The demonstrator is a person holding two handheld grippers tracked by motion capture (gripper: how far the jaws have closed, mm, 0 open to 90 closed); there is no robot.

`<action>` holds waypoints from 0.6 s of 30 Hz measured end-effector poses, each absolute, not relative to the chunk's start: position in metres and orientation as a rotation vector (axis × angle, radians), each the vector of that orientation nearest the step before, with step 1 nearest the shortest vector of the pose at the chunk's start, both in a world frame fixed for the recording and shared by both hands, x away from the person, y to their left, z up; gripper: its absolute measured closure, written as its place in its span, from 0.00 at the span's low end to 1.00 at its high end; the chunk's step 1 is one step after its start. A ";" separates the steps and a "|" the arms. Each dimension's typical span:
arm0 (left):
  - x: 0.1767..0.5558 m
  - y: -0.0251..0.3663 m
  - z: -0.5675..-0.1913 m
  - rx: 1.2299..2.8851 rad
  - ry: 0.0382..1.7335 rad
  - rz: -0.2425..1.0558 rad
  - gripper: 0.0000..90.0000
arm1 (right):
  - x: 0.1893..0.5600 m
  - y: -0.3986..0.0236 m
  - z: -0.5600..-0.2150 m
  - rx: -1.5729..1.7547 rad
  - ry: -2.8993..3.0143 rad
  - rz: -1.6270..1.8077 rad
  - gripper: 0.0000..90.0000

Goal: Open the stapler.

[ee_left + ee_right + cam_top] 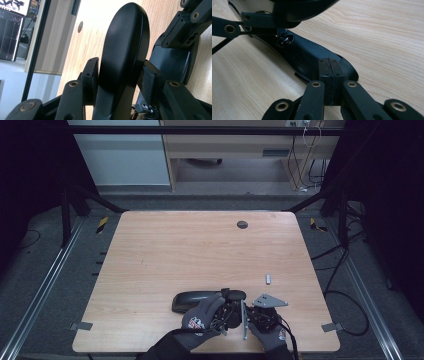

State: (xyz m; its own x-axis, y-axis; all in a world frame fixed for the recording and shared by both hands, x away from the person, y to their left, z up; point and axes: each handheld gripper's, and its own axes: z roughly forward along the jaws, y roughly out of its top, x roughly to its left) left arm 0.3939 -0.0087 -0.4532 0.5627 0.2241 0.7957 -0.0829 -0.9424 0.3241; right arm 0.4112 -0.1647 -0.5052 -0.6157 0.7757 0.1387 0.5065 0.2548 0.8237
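A black oval cover stands on edge between the pads of my left gripper, which press on it from both sides. In the high view this cover sits near the table's front edge, beside my left gripper. A long black shell lies flat to its left. The right gripper view shows a black body with a small round fitting lying on the wood. My right gripper rests against its near end with pads pressed together and nothing seen between them. It is also in the high view.
The wooden table has a small silver cylinder to the right of the hands and a dark round grommet near the far edge. Metal rails and cables run along the floor on both sides.
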 end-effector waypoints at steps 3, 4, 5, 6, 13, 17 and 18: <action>0.394 -0.008 -0.453 2.475 0.115 1.324 0.60 | 0.411 -0.164 -0.506 1.189 2.232 1.302 1.00; 0.394 -0.008 -0.453 2.472 0.118 1.325 0.60 | 0.411 -0.164 -0.506 1.189 2.232 1.302 1.00; 0.394 -0.008 -0.452 2.466 0.122 1.324 0.60 | 0.411 -0.164 -0.506 1.191 2.231 1.303 1.00; 0.394 -0.007 -0.451 2.464 0.125 1.323 0.60 | 0.411 -0.164 -0.506 1.191 2.231 1.303 1.00; 0.394 0.000 -0.440 2.429 0.167 1.296 0.60 | 0.411 -0.164 -0.506 1.207 2.229 1.309 1.00; 0.394 0.003 -0.436 2.400 0.204 1.280 0.61 | 0.411 -0.164 -0.506 1.206 2.228 1.310 1.00; 0.394 0.003 -0.436 2.400 0.204 1.280 0.61 | 0.411 -0.164 -0.506 1.206 2.228 1.310 1.00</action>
